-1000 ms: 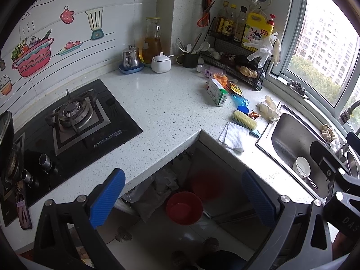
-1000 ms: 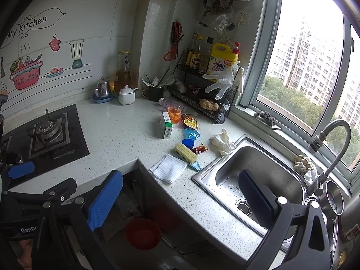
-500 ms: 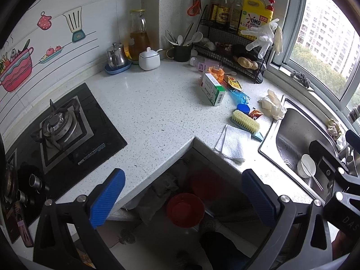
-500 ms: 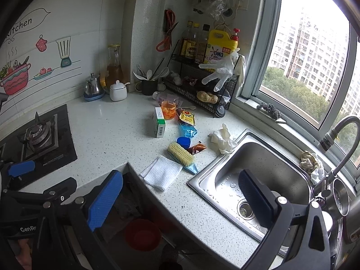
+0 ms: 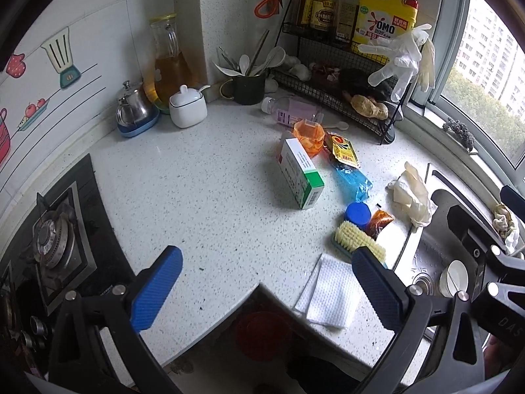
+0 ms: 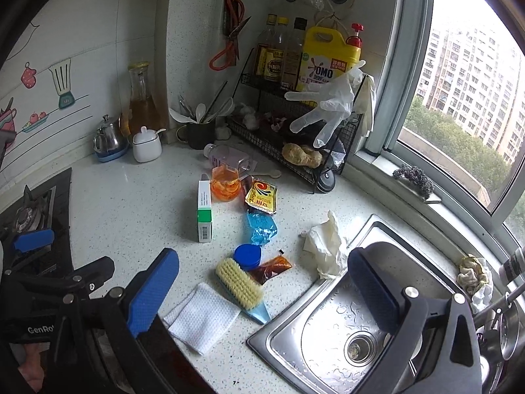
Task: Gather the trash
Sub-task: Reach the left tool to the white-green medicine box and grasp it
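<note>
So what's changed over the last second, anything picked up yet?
Nothing picked up. Both grippers moved forward over the counter toward the litter by the sink; the left gripper and right gripper are open and empty. The green box, blue wrapper and crumpled tissue lie where they were.

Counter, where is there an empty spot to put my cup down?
The biggest bare patch of counter lies between the stove and the green-and-white box. Another, narrower one sits in front of the white sugar pot. It is crowded from the box to the sink: wrappers, a brush, a cloth.
</note>
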Demonstrator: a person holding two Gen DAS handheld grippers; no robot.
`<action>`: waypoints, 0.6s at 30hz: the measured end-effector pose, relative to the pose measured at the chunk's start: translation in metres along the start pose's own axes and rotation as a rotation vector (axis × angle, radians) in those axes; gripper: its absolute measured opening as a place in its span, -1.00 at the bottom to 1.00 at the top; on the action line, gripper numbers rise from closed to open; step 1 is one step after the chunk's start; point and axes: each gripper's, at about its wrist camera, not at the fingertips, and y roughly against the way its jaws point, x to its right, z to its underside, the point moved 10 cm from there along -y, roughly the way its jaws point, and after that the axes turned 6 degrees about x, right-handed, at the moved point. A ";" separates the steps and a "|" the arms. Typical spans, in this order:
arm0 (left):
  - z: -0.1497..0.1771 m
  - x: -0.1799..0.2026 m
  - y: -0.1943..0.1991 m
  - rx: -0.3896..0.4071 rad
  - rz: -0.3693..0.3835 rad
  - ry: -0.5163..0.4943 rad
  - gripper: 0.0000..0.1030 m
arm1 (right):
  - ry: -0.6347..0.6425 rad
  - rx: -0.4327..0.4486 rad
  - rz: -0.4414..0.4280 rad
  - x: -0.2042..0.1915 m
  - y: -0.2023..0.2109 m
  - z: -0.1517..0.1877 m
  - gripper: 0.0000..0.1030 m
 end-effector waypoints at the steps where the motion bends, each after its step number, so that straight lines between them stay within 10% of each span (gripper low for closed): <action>1: -0.006 0.003 -0.007 -0.006 -0.003 0.001 0.99 | 0.000 -0.007 -0.003 0.003 -0.008 -0.004 1.00; 18: -0.070 0.049 -0.136 -0.157 0.028 -0.028 0.99 | -0.031 -0.153 -0.045 0.041 -0.126 -0.028 1.00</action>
